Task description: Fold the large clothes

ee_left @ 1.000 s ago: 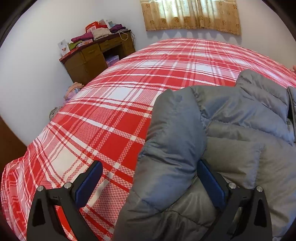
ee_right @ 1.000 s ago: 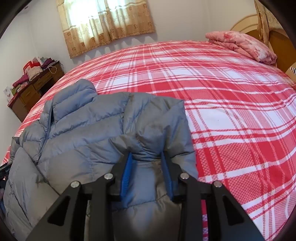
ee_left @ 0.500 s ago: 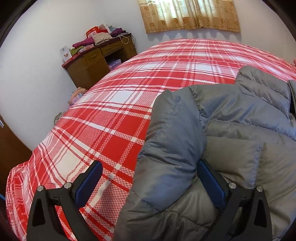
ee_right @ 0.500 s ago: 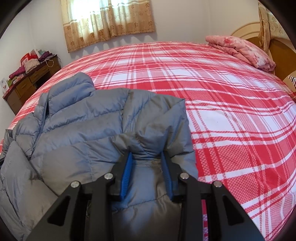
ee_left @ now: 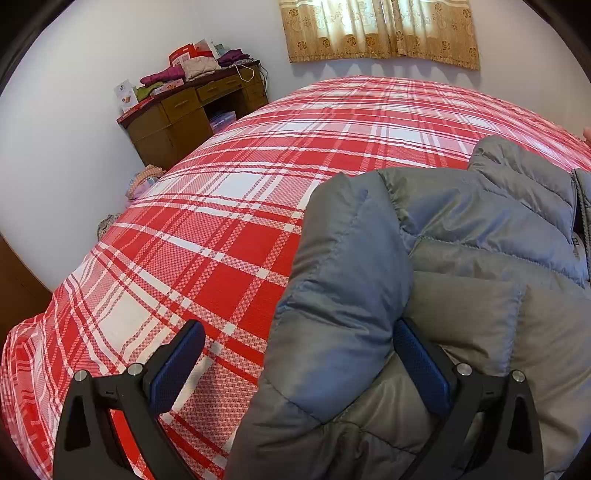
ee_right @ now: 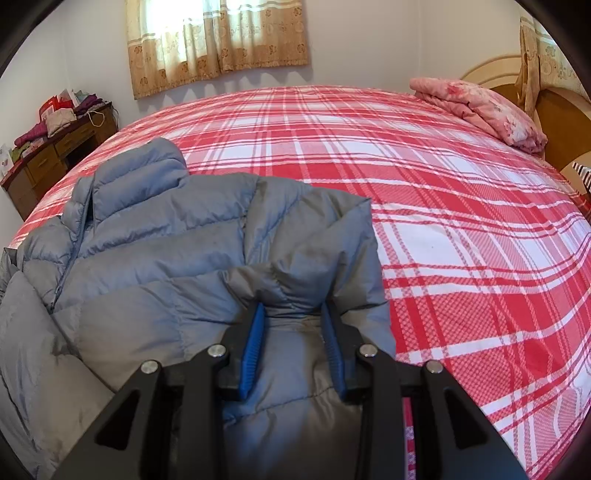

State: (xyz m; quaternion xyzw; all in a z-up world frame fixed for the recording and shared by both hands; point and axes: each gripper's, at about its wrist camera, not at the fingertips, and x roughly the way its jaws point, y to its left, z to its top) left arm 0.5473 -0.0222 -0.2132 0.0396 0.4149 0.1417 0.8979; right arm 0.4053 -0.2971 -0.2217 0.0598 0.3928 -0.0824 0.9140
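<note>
A grey-blue puffer jacket (ee_right: 155, 236) lies on the red plaid bed, both sleeves folded in over its body. It also shows in the left wrist view (ee_left: 480, 229). My left gripper (ee_left: 295, 363) is open wide, its jaws standing either side of the folded left sleeve (ee_left: 347, 288), which lies between them. My right gripper (ee_right: 293, 338) is shut on the folded right sleeve (ee_right: 295, 284), with the puffy fabric bunched between the blue pads.
The red and white plaid bed (ee_right: 424, 192) stretches far and right. A pink folded quilt (ee_right: 487, 107) lies by the wooden headboard (ee_right: 554, 122). A cluttered wooden desk (ee_left: 192, 110) stands at the far left wall under a curtained window (ee_left: 376, 29).
Both wrist views have drifted slightly, the right one leftward. The jacket and both grips look unchanged.
</note>
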